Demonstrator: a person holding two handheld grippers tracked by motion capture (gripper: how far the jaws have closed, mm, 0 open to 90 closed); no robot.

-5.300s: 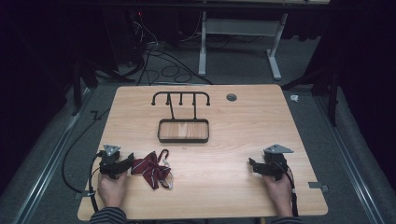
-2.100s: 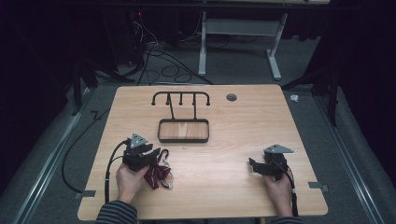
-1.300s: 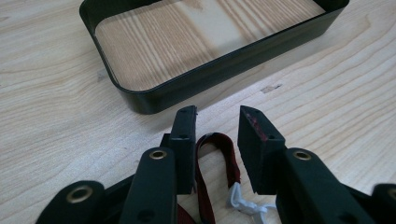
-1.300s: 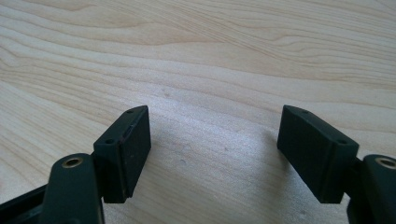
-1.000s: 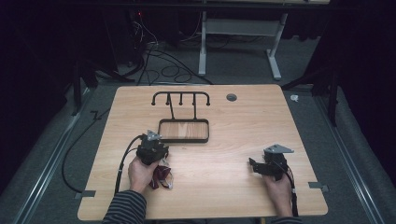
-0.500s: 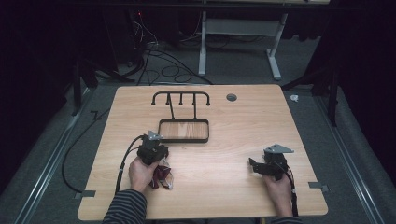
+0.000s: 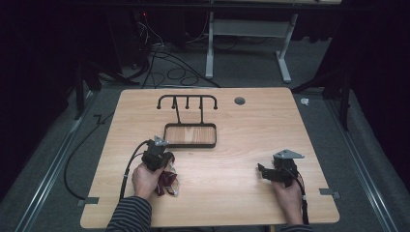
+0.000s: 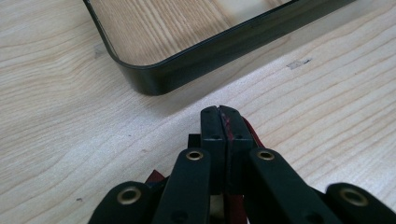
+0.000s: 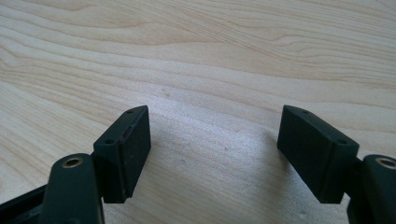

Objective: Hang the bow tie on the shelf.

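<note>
The left gripper (image 8: pixel 219 114) has just been closing, and its jaws now pinch a thin fold of the dark red cloth (image 7: pixel 167 182), which lies on the table (image 7: pixel 241 203) just in front of the black tray (image 8: pixel 154 77). The right gripper (image 9: pixel 212 154) rests well apart on bare wood, jaws wide with nothing between them.

Dark red cloth (image 7: pixel 167 181) (perhaps patterned) half under left hand (image 7: pixel 145 178)

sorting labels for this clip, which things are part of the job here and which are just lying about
In the job:
- left gripper, shut on the dark red strap
- black tray with hook rack, right beside it

Lying about:
- right gripper, open on bare table
- floor cables
</note>
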